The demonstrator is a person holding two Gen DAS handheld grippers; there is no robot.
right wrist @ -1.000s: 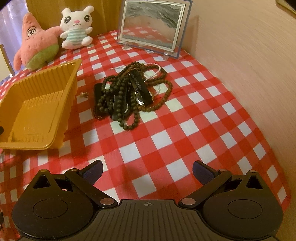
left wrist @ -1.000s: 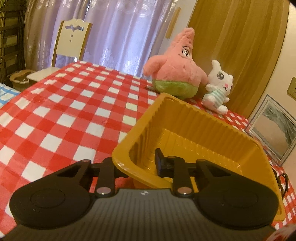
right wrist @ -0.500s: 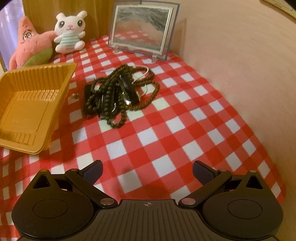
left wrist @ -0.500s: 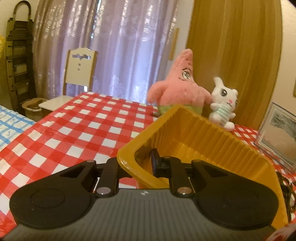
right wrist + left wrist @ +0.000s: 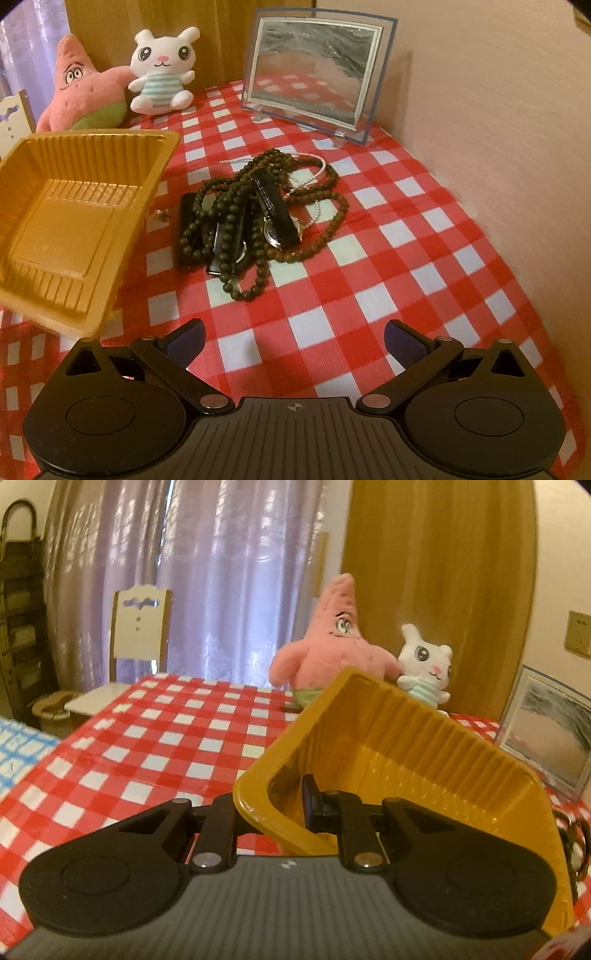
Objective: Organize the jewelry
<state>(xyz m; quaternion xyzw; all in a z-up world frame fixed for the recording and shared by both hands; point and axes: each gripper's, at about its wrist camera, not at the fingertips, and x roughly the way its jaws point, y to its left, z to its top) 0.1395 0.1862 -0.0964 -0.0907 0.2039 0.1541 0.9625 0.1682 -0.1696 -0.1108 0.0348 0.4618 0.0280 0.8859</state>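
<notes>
The left gripper [image 5: 273, 812] pinches the near edge of the yellow tray [image 5: 77, 206] and holds it tipped up off the desk [image 5: 388, 258]. The tray looks thin, light and bendy, so the edge is a good place to hold it. The right gripper [image 5: 293, 339] is spread wide and holds nothing. The pile of beads [image 5: 258, 206] lies on the desk just beside the tray. I think the beads are floppy and tangled, so grab one loose loop.
</notes>
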